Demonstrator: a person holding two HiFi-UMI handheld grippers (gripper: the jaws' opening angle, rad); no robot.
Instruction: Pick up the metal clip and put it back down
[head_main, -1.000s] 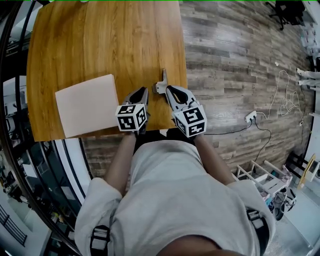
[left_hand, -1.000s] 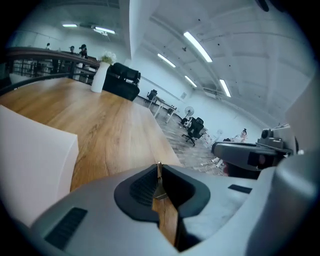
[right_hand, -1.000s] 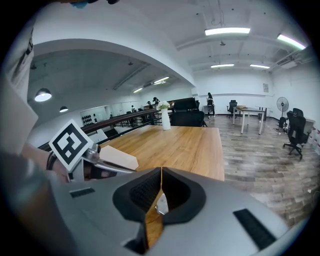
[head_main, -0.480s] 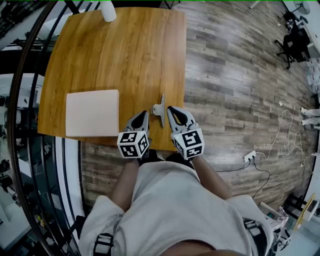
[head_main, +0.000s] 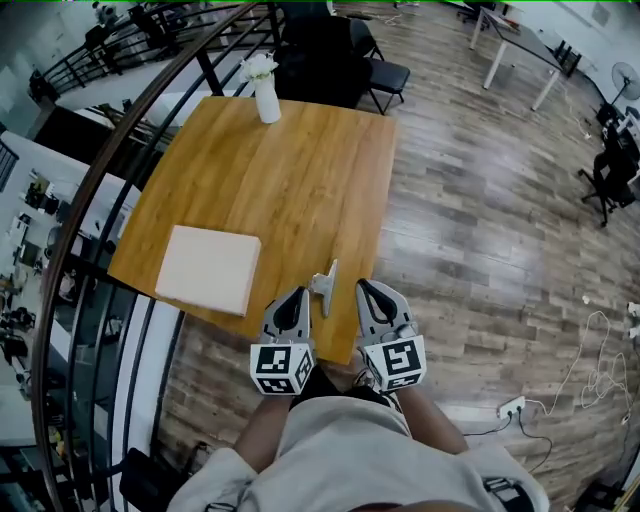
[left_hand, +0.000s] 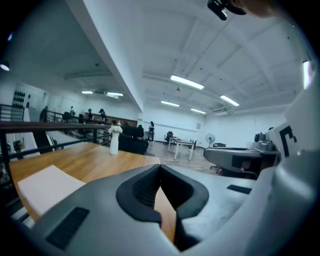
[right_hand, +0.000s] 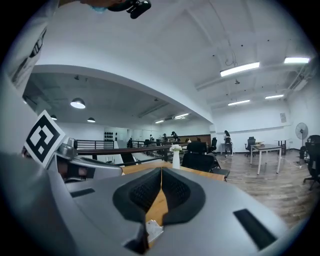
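Wood-plank floor (head_main: 470, 230) of a big open office, with a wooden desk (head_main: 290, 170) carrying a white pad (head_main: 208, 268) and a little flower vase (head_main: 266, 95) at the far edge. Left gripper (head_main: 298, 293) and right gripper (head_main: 362, 286) both have their fingers clenched on nothing. The metal clip (head_main: 324, 285) lies on the desk near the front edge, right between them, so I'd guess it's been set down.
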